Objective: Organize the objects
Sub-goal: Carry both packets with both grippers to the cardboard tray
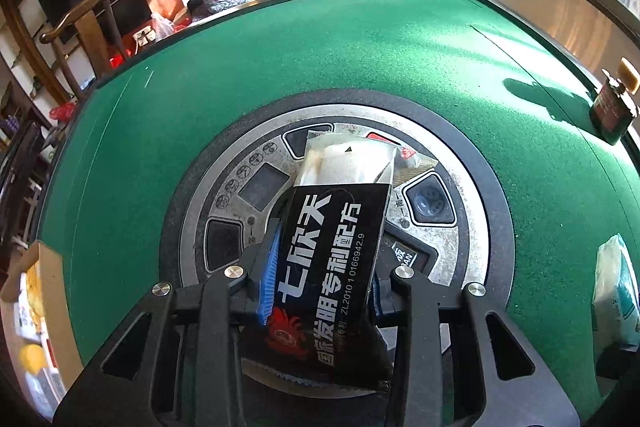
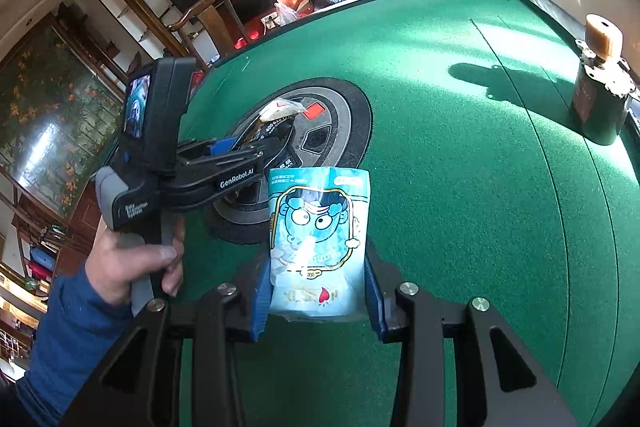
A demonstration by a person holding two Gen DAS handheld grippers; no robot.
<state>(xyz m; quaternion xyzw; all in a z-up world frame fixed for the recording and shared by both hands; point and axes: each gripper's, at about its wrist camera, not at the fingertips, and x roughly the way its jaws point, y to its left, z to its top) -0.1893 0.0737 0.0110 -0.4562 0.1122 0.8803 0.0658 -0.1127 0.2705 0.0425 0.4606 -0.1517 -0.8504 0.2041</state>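
Black packet (image 1: pixel 320 263): one, printed in white characters with a red emblem, over the round centre console (image 1: pixel 460 251) of the tabletop (image 1: pixel 360 67), between the left claw's blue pads
Left claw (image 1: pixel 320 287): closed on the black packet; a pad touches each side edge
Blue pouch (image 2: pixel 318 243): one, cartoon face on the front, upright above the green felt
Right claw (image 2: pixel 316 297): clamped on the blue pouch at its lower edges
Silver sachet (image 1: pixel 348 163): one, lying on the console just beyond the black packet, apparently overlapped by it
Risk, black packet: grip sits on a soft, crumpling edge; judged liable to slide out if tilted
Risk, sachet: may be dragged along when the packet lifts
Dark green bottle (image 2: pixel 600 99): one, near the far right rim, well apart
Person's hand (image 2: pixel 132 263): one seen, on the left handle
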